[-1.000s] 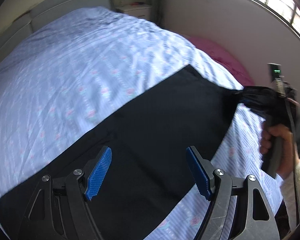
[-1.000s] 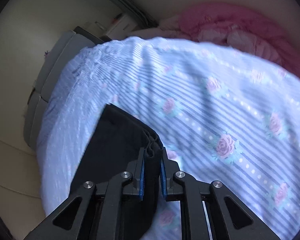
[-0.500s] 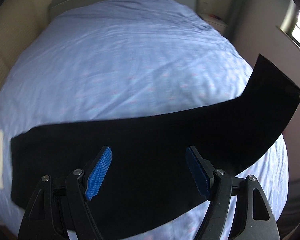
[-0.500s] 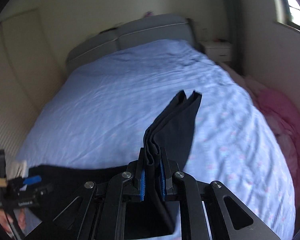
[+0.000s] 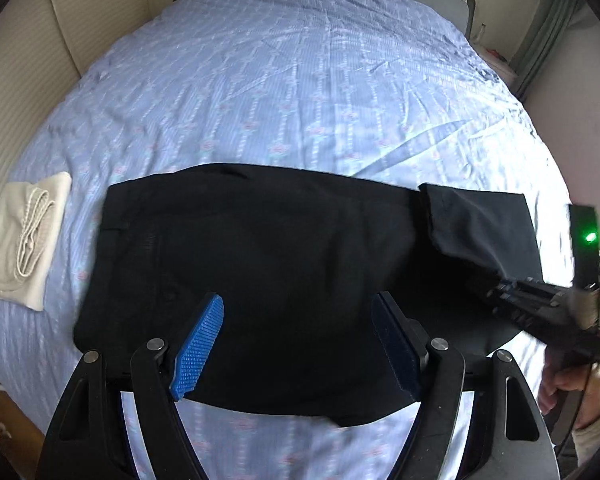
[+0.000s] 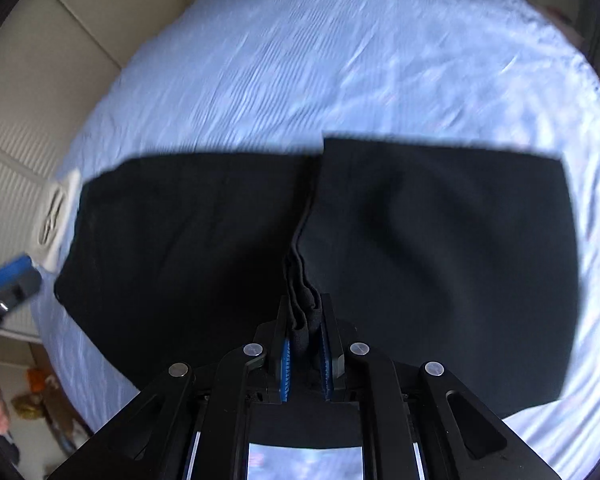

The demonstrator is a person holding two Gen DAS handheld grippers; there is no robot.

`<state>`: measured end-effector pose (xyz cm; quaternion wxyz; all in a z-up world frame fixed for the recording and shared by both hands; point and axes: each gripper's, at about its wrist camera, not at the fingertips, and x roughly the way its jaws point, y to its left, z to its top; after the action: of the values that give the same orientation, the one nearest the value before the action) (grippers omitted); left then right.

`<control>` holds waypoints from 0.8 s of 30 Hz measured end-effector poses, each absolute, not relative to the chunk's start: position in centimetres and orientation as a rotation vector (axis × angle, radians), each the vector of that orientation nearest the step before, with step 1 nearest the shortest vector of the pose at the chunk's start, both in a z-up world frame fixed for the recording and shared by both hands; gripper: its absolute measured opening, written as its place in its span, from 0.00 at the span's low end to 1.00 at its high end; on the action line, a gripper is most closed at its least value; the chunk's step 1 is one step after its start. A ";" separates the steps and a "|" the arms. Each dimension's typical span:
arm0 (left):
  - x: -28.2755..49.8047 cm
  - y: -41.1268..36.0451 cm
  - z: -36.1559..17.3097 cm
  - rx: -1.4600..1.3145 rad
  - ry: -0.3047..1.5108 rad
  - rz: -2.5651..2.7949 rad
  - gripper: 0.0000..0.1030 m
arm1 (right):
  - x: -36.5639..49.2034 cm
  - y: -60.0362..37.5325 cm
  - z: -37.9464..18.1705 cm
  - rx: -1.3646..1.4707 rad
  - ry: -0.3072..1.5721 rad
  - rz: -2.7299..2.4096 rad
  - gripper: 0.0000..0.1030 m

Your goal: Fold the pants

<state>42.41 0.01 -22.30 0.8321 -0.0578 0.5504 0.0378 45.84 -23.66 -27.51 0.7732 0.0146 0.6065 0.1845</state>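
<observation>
Here we are over the bed [image 5: 300, 80], blue flowered sheet spread wide, and the black pants [image 5: 260, 272] lie across its near part, running left to right. From the left wrist view, the left gripper [image 5: 298, 340] hangs just above the dark cloth with its blue fingers [image 5: 198, 344] spread wide and nothing between them; whether the tips touch the fabric, I cannot tell. Off to the right, the right gripper [image 5: 496, 284] has a bunched end of the pants, and a flap of the cloth rises up from the bed toward it, a green light glowing on the unit behind. The person's right hand [image 5: 560, 388] grips the handle low at the frame edge. Switch to the right wrist view, blurred with motion: the right gripper [image 6: 304, 356] has its fingers [image 6: 286, 372] pressed close on a thick pleat of the pants [image 6: 420, 240], folded layers stacked between the pads, the cloth fanning out to both sides in front. Far left in that view, the left gripper [image 6: 10, 280] shows blue at the edge. A folded cream cloth [image 5: 24, 240] sits on the sheet just beside the pants' left end.
</observation>
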 end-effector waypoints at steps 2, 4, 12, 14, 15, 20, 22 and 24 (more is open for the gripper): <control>41.9 1.3 -22.5 -0.126 1.170 0.076 0.74 | 45.0 -22.0 -28.4 0.030 1.337 0.406 0.13; 41.5 2.6 -22.8 -0.137 1.180 0.074 0.74 | 44.4 -20.7 -29.0 0.025 1.359 0.401 0.13; 40.8 6.3 -23.2 -0.152 1.194 0.046 0.74 | 44.3 -17.2 -29.5 0.024 1.387 0.325 0.14; 40.9 7.2 -23.2 -0.155 1.200 0.040 0.74 | 44.3 -16.7 -29.3 0.029 1.387 0.318 0.14; 41.0 7.5 -23.2 -0.159 1.200 0.039 0.74 | 44.2 -16.3 -29.2 0.029 1.385 0.315 0.14; 41.5 9.1 -23.0 -0.168 1.191 0.030 0.74 | 44.0 -14.6 -29.3 -0.003 1.385 0.293 0.19; 41.7 9.5 -22.9 -0.165 1.189 0.024 0.74 | 43.9 -13.6 -29.9 -0.005 1.425 0.289 0.29; 41.6 9.9 -22.7 -0.163 1.185 0.020 0.74 | 43.3 -13.0 -30.6 0.050 1.476 0.312 0.41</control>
<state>41.61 9.92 -22.75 0.8263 -0.0769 0.5579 0.0093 43.30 -13.00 -30.59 0.7283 0.0227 0.6701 0.1418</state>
